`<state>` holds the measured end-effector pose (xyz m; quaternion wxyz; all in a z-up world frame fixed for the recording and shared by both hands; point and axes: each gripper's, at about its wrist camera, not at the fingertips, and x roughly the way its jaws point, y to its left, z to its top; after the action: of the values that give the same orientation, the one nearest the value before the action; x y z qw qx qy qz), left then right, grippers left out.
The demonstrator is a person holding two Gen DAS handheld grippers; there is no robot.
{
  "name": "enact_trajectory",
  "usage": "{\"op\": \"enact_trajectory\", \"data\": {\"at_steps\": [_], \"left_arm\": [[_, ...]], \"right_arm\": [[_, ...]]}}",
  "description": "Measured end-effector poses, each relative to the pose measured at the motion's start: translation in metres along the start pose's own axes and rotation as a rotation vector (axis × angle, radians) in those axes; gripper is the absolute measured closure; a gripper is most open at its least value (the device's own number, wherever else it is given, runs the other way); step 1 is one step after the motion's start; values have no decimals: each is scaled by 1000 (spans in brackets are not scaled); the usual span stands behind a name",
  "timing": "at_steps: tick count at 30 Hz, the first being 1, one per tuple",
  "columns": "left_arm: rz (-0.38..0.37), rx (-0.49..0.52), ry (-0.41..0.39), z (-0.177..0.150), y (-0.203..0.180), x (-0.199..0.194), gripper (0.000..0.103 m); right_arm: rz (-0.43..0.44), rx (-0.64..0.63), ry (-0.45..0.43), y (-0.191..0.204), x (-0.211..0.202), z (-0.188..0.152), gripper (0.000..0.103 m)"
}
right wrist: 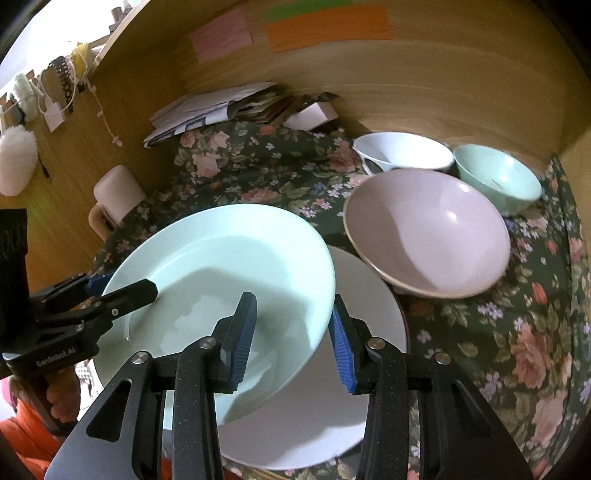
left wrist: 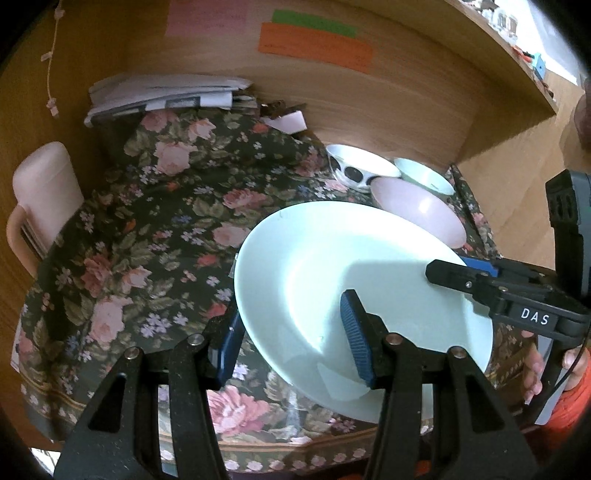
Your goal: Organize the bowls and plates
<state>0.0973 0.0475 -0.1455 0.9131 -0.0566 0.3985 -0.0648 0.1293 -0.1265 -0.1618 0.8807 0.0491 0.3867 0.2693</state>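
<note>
A pale green plate (left wrist: 332,266) (right wrist: 221,266) is held tilted above a white plate (right wrist: 332,406) on the floral tablecloth. My left gripper (left wrist: 291,339) straddles the green plate's near-left rim with jaws wide apart, one pad (left wrist: 354,332) on its top face. My right gripper (right wrist: 291,339) straddles its right rim, jaws also apart. Each gripper shows in the other's view: the right one (left wrist: 458,275) and the left one (right wrist: 125,291). A large pink bowl (right wrist: 428,232), a white patterned bowl (right wrist: 402,151) and a small green bowl (right wrist: 498,177) stand behind.
A wooden wall runs along the back with coloured paper strips (right wrist: 325,26). A stack of papers (left wrist: 166,96) and a small white box (right wrist: 310,112) lie at the back. A pink mug (left wrist: 44,192) stands at the left edge of the tablecloth (left wrist: 147,221).
</note>
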Motion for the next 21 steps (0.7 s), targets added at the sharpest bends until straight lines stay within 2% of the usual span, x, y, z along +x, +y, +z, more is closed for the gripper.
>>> {"op": "enact_trajectory", "data": {"at_steps": [14, 21], "left_arm": [[-27, 14, 61, -17, -22, 26, 52], [5, 39, 48, -21, -26, 32, 52]], "right_arm": [[-24, 83, 16, -27, -2, -23, 67], [-18, 116, 29, -32, 3, -28, 67]]}}
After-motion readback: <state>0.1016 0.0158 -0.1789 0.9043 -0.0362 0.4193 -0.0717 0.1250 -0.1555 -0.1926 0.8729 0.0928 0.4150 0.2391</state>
